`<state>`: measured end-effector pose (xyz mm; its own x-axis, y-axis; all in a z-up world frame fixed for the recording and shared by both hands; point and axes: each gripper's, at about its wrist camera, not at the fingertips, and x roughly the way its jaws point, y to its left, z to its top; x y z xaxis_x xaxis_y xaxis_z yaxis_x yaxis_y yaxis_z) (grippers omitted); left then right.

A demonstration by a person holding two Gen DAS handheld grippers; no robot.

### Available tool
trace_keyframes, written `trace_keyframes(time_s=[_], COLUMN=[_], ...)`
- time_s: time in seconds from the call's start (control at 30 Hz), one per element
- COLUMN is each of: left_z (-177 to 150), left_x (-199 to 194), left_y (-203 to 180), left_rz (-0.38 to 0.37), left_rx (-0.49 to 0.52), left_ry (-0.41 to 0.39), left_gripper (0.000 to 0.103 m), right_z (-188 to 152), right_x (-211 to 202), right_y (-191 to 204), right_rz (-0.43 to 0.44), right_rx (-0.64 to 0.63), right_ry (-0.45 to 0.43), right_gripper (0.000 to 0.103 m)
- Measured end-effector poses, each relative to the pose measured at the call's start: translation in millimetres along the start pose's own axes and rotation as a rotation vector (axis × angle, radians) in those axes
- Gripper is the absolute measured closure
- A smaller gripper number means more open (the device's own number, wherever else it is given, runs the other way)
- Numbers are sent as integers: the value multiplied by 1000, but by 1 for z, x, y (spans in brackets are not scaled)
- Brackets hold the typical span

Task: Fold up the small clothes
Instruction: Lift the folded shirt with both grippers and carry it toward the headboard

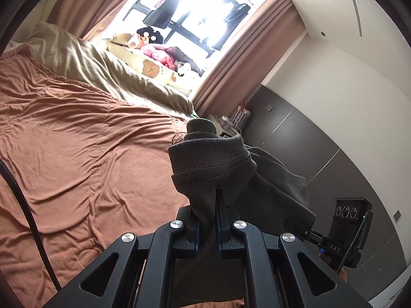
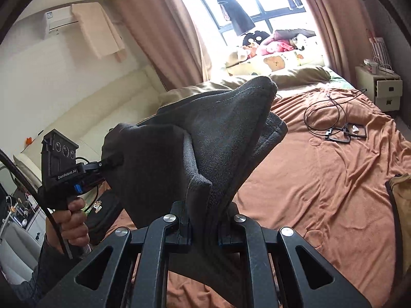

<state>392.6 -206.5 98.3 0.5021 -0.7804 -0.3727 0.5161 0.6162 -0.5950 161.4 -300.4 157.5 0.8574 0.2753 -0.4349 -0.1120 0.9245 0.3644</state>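
Note:
A dark grey fleece garment [image 1: 213,164] hangs in the air above the bed, stretched between both grippers. In the left wrist view my left gripper [image 1: 208,205] is shut on one bunched edge of it, and cloth drapes over the left finger. The right gripper [image 1: 308,232] pinches the far lower corner at the right. In the right wrist view the garment [image 2: 205,141] rises in a folded peak from my right gripper [image 2: 205,218], which is shut on it. The left gripper [image 2: 110,164], held by a hand [image 2: 72,220], grips the opposite edge.
An orange blanket [image 2: 321,179] covers the bed, with beige pillows [image 1: 102,64] and plush toys [image 2: 277,43] by the window. Black cables and frames [image 2: 341,133] lie on the blanket. A nightstand [image 2: 380,87] stands at the far right and a black case [image 2: 108,213] lies below the left gripper.

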Motion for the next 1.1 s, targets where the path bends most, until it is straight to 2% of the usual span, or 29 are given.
trace_keyframes(time_s=[0.63,1.1], left_z=[-27,-39], left_x=[-158,-268], left_y=[-30,-25], left_rz=[69,134], left_rx=[52,91], left_ry=[-159,-275], left_gripper=[94,94], right_z=[-34,-31], right_x=[-30,-10], right_y=[75,104], right_rz=[117,205], right_rx=[-111,-216], right_ry=[-42,-37], right_gripper=[94,94])
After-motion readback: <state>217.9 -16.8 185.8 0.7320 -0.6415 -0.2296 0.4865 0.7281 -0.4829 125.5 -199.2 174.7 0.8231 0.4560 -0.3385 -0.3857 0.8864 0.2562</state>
